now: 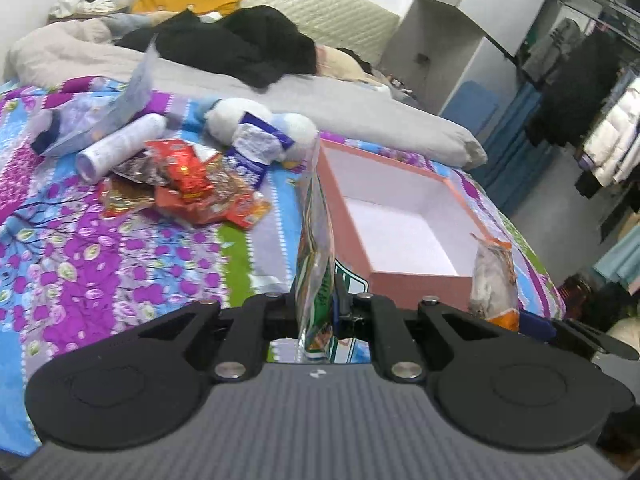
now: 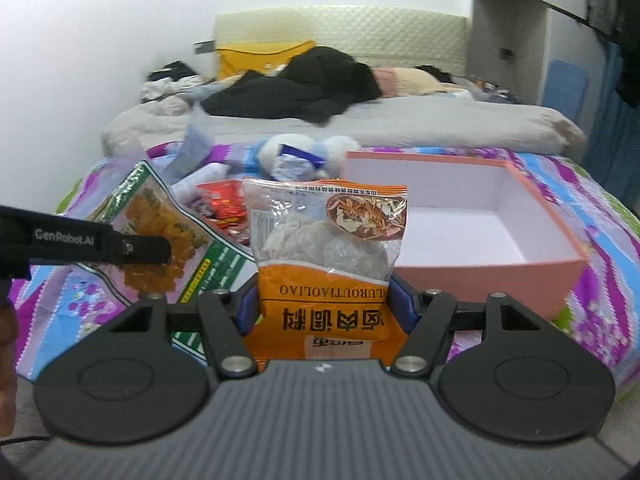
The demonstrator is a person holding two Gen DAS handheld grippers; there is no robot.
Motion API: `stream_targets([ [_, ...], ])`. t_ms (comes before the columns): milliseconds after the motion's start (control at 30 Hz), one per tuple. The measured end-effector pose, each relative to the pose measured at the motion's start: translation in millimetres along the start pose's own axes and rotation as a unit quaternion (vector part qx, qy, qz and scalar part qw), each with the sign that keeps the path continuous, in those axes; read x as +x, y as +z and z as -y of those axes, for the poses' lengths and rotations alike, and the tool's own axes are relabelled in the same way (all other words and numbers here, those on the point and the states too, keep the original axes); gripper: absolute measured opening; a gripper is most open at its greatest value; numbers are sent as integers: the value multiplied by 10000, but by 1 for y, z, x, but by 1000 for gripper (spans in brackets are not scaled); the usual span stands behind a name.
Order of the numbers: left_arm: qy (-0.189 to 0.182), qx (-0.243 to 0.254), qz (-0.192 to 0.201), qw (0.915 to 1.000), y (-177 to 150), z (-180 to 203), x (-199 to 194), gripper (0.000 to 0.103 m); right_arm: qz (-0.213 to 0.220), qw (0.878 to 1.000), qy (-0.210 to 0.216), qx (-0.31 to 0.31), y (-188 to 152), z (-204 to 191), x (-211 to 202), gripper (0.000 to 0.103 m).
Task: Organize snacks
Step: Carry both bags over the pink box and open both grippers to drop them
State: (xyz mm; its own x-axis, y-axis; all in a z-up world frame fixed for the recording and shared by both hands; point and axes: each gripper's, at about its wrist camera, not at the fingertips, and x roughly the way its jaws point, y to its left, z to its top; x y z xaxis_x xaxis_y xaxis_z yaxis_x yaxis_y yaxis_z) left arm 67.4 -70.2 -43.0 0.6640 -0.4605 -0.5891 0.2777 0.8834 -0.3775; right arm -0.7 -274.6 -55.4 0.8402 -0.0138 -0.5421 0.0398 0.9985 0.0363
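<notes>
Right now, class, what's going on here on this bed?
A person is sorting snacks with two hand-held grippers. The left gripper is shut on a green packet, seen edge-on. The right gripper holds an orange packet upright by its sides. Both packets are lifted off the bedspread, next to an empty pink box. More snacks and a white tube lie in a heap further back.
</notes>
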Motion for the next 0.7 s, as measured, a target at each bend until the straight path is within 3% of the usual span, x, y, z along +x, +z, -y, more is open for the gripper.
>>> stream_targets([
  [333,-139,227,-114,9996,19,27,26,14,-135,9994,-214,254,4,29,13,67],
  [700,-283,415,-309,9983,69,53,93,14,-132,9992,-319,216,44,58,62,68],
])
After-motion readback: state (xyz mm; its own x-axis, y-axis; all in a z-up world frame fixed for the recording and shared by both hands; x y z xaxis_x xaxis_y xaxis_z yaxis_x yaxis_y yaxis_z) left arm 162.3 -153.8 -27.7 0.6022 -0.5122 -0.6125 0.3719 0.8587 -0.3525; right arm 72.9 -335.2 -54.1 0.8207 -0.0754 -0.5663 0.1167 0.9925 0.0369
